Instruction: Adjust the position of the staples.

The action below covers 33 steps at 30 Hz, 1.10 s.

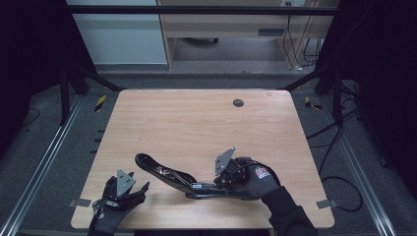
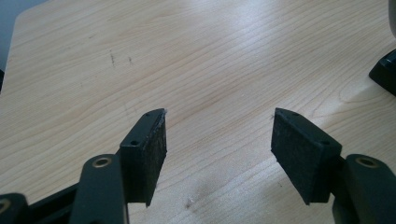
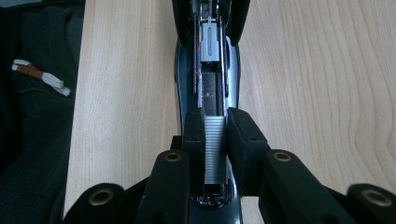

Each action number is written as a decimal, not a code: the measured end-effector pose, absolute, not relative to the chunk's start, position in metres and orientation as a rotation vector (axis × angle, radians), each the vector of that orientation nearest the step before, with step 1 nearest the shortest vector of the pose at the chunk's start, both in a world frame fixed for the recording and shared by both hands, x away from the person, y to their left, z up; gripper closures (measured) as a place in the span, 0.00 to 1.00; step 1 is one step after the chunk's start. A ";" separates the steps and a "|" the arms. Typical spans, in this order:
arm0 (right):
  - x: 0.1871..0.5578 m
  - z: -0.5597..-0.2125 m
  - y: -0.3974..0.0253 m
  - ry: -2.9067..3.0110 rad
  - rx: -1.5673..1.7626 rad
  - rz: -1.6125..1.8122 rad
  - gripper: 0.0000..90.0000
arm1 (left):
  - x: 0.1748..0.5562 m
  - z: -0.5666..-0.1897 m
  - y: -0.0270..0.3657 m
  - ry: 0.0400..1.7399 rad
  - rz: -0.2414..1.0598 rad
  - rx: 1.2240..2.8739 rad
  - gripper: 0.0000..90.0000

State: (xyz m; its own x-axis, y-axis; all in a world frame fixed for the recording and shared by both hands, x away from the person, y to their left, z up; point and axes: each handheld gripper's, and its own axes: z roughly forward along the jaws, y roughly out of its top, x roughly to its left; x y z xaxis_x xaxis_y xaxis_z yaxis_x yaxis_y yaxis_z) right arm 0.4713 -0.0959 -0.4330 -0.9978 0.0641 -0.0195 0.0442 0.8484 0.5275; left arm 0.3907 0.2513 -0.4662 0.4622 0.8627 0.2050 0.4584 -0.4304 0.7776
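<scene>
Right tongs (image 3: 215, 140) clenched on staple strip (image 3: 215, 149) over open black stapler (image 1: 182, 179), near edge of desk (image 1: 196, 123); left tongs (image 2: 217, 144) released, at near left

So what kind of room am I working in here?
Probably a lab or workshop recording bay. A bare wooden table stands inside a dark metal frame, loose cables trail over the grey floor, and hazard tape marks the floor beside it.

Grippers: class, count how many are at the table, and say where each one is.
2. The left gripper is at the table's near left, open over bare wood; the right gripper is near right, shut on staples in the stapler.
</scene>
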 end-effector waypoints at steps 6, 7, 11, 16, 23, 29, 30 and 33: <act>0.471 -0.435 -0.095 2.991 0.098 0.844 0.86 | 0.391 -0.466 0.251 1.095 0.799 2.062 0.39; 0.471 -0.435 -0.095 2.992 0.098 0.843 0.86 | 0.391 -0.466 0.251 1.095 0.799 2.062 0.39; 0.471 -0.436 -0.095 2.994 0.098 0.852 0.84 | 0.391 -0.466 0.251 1.094 0.799 2.063 0.39; 0.471 -0.432 -0.096 2.963 0.116 0.872 0.79 | 0.391 -0.466 0.251 1.095 0.799 2.062 0.39; 0.467 -0.428 -0.101 2.899 0.214 0.884 0.79 | 0.390 -0.466 0.252 1.095 0.800 2.053 0.39; 0.462 -0.422 -0.112 2.781 0.366 0.910 0.83 | 0.390 -0.465 0.252 1.095 0.802 2.043 0.39; 0.461 -0.422 -0.113 2.761 0.392 0.912 0.83 | 0.390 -0.465 0.252 1.095 0.802 2.038 0.39; 0.457 -0.420 -0.123 2.674 0.465 0.921 0.84 | 0.389 -0.464 0.251 1.090 0.805 2.031 0.39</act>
State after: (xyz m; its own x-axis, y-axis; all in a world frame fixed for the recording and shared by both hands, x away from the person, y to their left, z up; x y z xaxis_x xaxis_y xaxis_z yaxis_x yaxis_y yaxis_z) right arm 0.4570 -0.1230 -0.4196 -0.9109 0.3840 -0.1512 0.2095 0.7458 0.6324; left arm 0.3888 0.2512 -0.4640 0.4566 0.8677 0.1965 0.4431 -0.4133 0.7955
